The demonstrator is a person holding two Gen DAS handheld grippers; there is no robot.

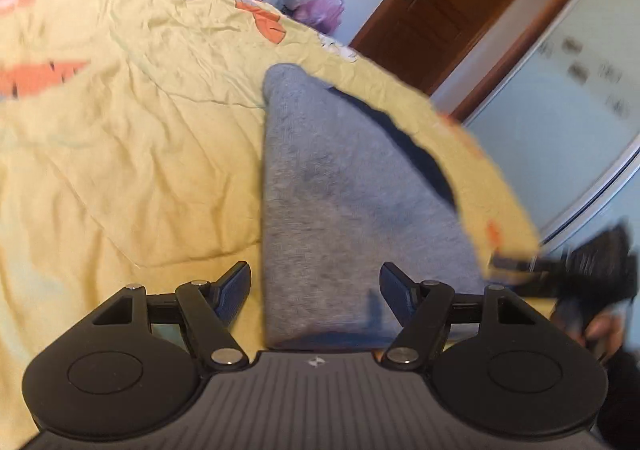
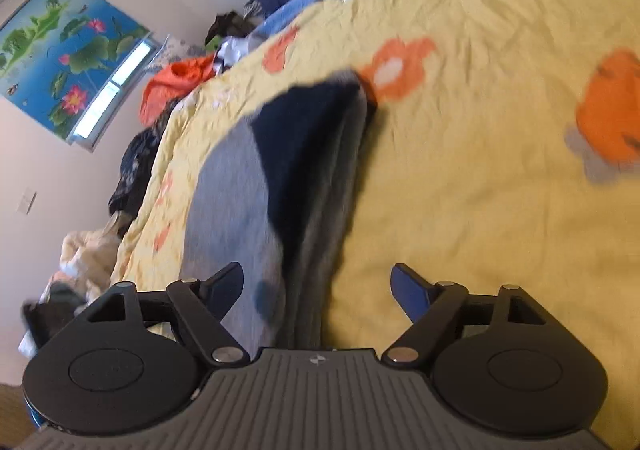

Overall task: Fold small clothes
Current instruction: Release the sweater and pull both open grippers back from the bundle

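- Left gripper (image 1: 315,286) spread wide, gripping nothing, over grey garment (image 1: 340,185)
- Right gripper (image 2: 317,287) likewise spread, nothing between its fingers
- Garment (image 2: 240,185) lies on yellow bedspread (image 2: 480,169)

Grey garment (image 1: 344,185) lies on yellow bedspread (image 1: 132,137).

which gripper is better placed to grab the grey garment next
Probably left: the left gripper, open, has the grey garment squarely between its fingers. The right gripper, also open, frames only its edge.
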